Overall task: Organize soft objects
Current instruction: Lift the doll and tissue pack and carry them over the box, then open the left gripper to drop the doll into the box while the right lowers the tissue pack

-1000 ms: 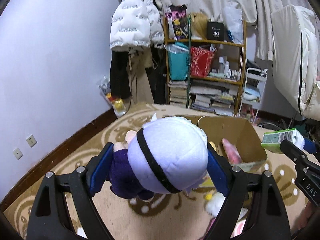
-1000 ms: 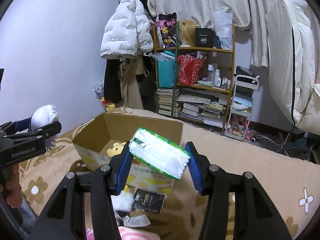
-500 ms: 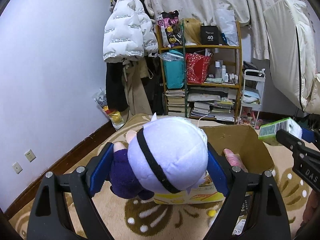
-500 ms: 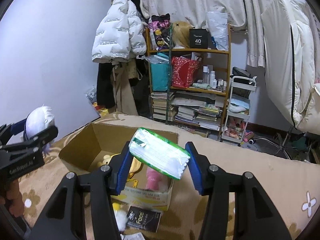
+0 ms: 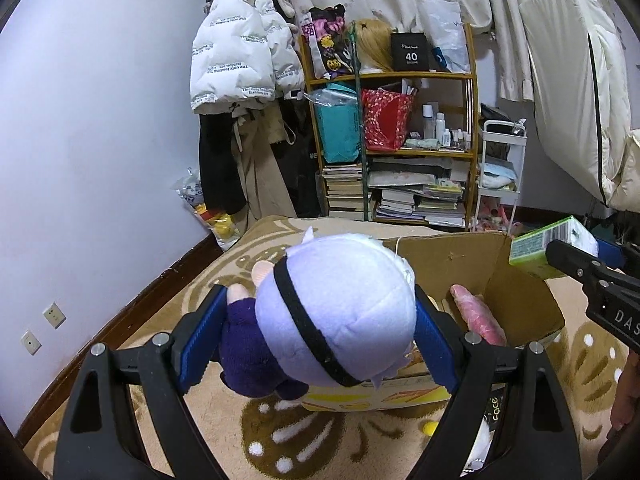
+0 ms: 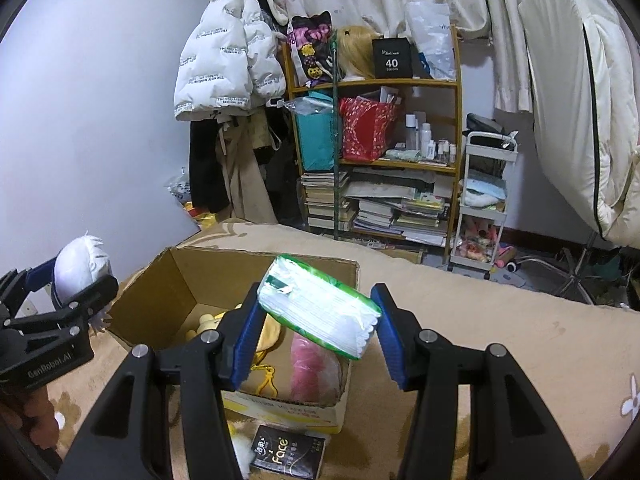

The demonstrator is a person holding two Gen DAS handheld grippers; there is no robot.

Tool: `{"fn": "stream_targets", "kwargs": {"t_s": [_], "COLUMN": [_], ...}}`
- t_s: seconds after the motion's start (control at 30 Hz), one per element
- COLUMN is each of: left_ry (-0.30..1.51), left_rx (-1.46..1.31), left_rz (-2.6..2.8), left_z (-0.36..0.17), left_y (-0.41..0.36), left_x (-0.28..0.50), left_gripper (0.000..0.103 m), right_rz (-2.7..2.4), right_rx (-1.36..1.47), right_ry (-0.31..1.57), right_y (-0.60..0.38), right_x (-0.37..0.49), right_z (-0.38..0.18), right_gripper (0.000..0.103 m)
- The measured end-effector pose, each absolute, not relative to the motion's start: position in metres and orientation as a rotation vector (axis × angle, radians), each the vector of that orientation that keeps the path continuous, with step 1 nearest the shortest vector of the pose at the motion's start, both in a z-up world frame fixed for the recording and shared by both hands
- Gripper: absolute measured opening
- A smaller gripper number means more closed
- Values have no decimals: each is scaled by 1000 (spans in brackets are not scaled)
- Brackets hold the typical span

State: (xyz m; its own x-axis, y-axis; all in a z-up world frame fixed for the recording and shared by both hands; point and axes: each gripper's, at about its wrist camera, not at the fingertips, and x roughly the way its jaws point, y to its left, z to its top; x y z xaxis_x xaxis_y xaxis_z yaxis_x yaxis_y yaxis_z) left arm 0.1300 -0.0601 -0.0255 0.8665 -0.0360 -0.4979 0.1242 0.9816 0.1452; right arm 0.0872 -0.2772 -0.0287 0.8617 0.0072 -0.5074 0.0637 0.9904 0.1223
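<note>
Both hands were loaded here. The left hand-held gripper (image 5: pixel 316 340) was clamped on a plush doll (image 5: pixel 332 312) with a white head, black band and purple body, held up just at the near-left corner of the open cardboard box (image 6: pixel 192 276). The right hand-held gripper (image 6: pixel 316 332) was pinching a green-and-white tissue pack (image 6: pixel 318 306) at a tilt, right above the box opening.

The box sat on the patterned rug (image 6: pixel 500 320) and already had a yellow plush (image 6: pixel 208 324) and something pink (image 6: pixel 310 364) inside.

My take on doing this well: drop the tissue pack first since it was already over the opening, lower it into the free space instead of letting go from up high, then swing the doll in past the raised flap so it doesn't snag. The doll is squishy, so I'd open the jaws fully before pulling back.

Readable stuff: "GenRobot.AI" on the left tool, "DAS" on the right one in the left view, "face" on a black packet (image 6: pixel 290 452) lying on the rug in front of the box, "40" on a black box (image 6: pixel 392 62) on the shelf. The white puffer jacket (image 6: pixel 224 68) had repeating print, too small to read.
</note>
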Motion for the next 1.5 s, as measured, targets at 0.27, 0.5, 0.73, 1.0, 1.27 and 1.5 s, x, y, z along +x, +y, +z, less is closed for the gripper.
{"fn": "stream_targets", "kwargs": {"t_s": [0.27,0.5,0.73,1.0,1.27,1.5], "left_ry": [544,594,616,634,639,663], "left_rx": [188,169,170,179,193,160], "left_rz": [-98,-132,-153,-174,-183,-189], "left_z": [-33,-40,-45,-47,-50,-57], "left_y": [-62,-63,-65,-67,-69,-73], "left_x": [141,150,152,155,158,173], "left_gripper": [86,86,87,88,89,89], "right_rz": [11,30,36,43,52,51], "right_rx": [149,154,159,163,169,171], "right_ry": [555,594,617,635,649,654], "right_y": [-274,-272,-272,-271,-269,-270], "right_x": [93,101,102,103,104,104], "right_z": [-35,-45,-51,-55,-59,-61], "right_gripper": [56,56,57,57,57,57]}}
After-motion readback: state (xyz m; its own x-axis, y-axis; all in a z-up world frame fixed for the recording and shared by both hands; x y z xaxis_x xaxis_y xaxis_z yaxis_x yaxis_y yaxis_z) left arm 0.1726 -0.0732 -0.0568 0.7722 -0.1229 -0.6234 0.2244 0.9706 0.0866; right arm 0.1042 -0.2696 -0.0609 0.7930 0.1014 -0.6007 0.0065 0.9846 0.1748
